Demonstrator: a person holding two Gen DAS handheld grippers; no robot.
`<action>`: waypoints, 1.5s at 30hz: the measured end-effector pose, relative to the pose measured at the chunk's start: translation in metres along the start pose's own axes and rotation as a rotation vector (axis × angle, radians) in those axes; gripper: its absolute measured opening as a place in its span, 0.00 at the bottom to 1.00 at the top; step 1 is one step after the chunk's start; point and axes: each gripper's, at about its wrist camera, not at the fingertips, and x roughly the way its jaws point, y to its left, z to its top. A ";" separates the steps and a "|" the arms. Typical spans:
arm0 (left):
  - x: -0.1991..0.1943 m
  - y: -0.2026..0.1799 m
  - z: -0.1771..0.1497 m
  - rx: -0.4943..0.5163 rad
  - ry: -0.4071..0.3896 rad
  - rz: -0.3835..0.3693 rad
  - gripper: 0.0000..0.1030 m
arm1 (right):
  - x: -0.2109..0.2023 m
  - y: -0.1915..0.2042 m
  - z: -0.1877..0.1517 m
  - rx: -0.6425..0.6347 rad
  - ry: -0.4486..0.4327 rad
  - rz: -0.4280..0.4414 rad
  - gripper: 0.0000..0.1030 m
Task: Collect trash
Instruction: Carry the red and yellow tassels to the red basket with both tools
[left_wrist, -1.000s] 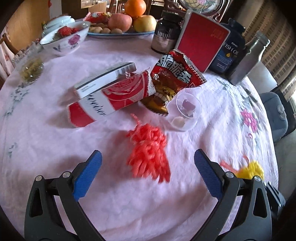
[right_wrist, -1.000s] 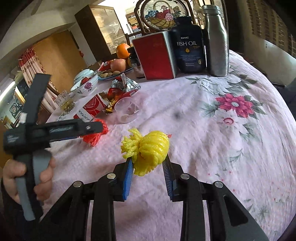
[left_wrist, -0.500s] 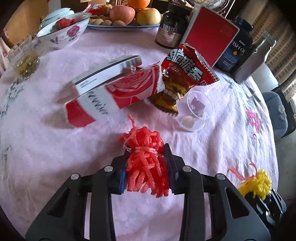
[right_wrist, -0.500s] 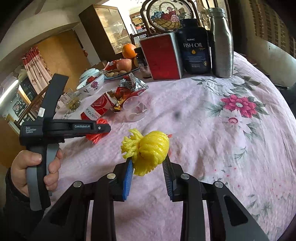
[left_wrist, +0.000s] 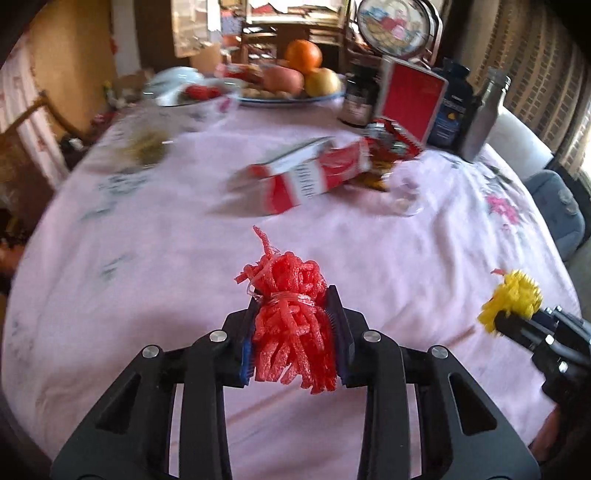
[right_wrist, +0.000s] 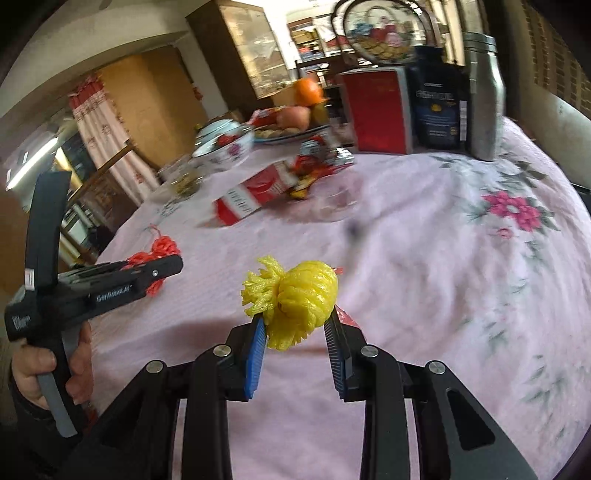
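- Left tool (left_wrist: 292, 334) clamped on red foam net (left_wrist: 291, 325), lifted above the pink-clothed worktop (left_wrist: 147, 266)
- Right tool (right_wrist: 295, 345) gripping yellow foam net (right_wrist: 295, 299) between blue pads (right_wrist: 255, 358), raised over the worktop near its front edge
- Further back on the worktop: red-and-white carton (left_wrist: 306, 177) lying on its side, snack wrapper (left_wrist: 391, 142) just behind it, clear plastic cup (left_wrist: 406, 195) beside both
- At the far edge: fruit plate (left_wrist: 295, 98), red box (left_wrist: 410, 98), dark supplement bottle (right_wrist: 437, 107), steel flask (right_wrist: 484, 96)
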 end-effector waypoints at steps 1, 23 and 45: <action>-0.005 0.008 -0.005 -0.011 -0.008 0.008 0.33 | 0.002 0.008 -0.001 -0.012 0.005 0.010 0.30; -0.145 0.236 -0.176 -0.492 -0.143 0.240 0.33 | 0.051 0.296 -0.041 -0.487 0.182 0.389 0.30; -0.189 0.343 -0.284 -0.772 -0.129 0.368 0.33 | 0.069 0.451 -0.105 -0.749 0.315 0.557 0.30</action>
